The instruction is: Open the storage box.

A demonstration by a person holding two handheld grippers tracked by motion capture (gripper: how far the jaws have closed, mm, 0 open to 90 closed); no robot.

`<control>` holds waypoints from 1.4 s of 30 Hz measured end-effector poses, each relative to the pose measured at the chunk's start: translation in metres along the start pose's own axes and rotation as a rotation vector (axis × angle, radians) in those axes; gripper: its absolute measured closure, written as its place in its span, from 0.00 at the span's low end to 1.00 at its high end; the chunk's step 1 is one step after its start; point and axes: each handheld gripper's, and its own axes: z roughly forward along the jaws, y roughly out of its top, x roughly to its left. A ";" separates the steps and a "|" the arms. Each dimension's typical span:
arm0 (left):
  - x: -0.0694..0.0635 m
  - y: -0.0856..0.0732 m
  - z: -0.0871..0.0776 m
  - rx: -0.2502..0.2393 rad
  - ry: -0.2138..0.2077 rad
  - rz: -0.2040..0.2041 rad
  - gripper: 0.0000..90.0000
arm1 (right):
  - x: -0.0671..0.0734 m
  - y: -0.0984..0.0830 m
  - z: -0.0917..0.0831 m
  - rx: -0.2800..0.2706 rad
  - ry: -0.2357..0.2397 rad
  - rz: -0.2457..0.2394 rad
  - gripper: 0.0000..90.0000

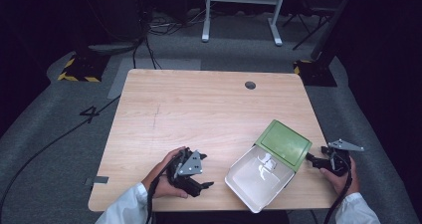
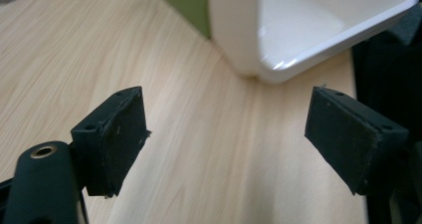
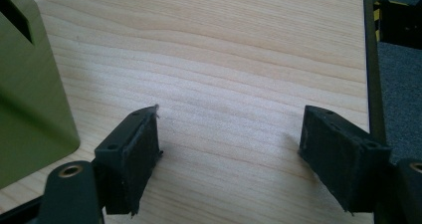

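Observation:
A white box (image 1: 256, 176) lies open on the wooden table (image 1: 199, 109) near its front right, with its green hinged lid (image 1: 286, 144) thrown back toward the far right. My left gripper (image 1: 203, 185) rests low over the table to the left of the box, jaws wide apart and nothing between them. In the left gripper view (image 2: 226, 134) the white box (image 2: 318, 25) stands just beyond the jaws. My right gripper (image 1: 311, 158) sits at the table's right edge beside the lid, also open and empty. The right gripper view (image 3: 231, 157) has the green lid (image 3: 30, 94) at the left.
A round cable hole (image 1: 250, 85) lies near the table's far edge. Grey carpet with cables (image 1: 54, 139) and a white desk frame (image 1: 241, 12) lie beyond the table. The table's right edge (image 3: 370, 64) runs close beside the right gripper.

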 end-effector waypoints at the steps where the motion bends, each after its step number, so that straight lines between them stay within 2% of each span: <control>1: 0.004 -0.005 -0.001 0.010 0.016 -0.016 0.19 | 0.000 0.000 0.000 0.000 0.000 0.000 0.26; 6: 0.023 -0.031 -0.008 0.049 0.075 -0.100 0.19 | 0.000 0.000 0.000 0.000 0.000 0.000 0.26; 8: 0.030 -0.041 -0.010 0.069 0.100 -0.122 0.19 | 0.000 0.000 0.000 0.000 0.000 0.000 0.26; 10: 0.036 -0.050 -0.012 0.081 0.111 -0.162 0.19 | 0.000 0.000 0.000 0.000 0.000 0.000 0.26; 19: 0.053 -0.083 -0.023 0.125 0.161 -0.269 0.19 | 0.000 0.000 0.000 0.000 0.000 0.000 0.26; 21: 0.056 -0.089 -0.024 0.133 0.158 -0.298 0.19 | 0.000 0.000 0.000 0.000 0.000 0.000 0.26; 31: 0.059 -0.108 -0.027 0.164 0.218 -0.335 0.19 | 0.000 0.000 0.000 0.000 0.000 0.000 0.26; 35: 0.063 -0.118 -0.032 0.130 0.212 -0.402 0.18 | 0.000 0.000 0.000 0.000 0.000 0.000 0.26; 36: 0.063 -0.121 -0.034 0.115 0.216 -0.408 0.18 | 0.000 0.000 0.000 0.000 0.000 0.000 0.26; 42: 0.065 -0.125 -0.038 0.118 0.238 -0.423 0.17 | 0.000 0.000 0.000 0.000 0.001 0.000 0.26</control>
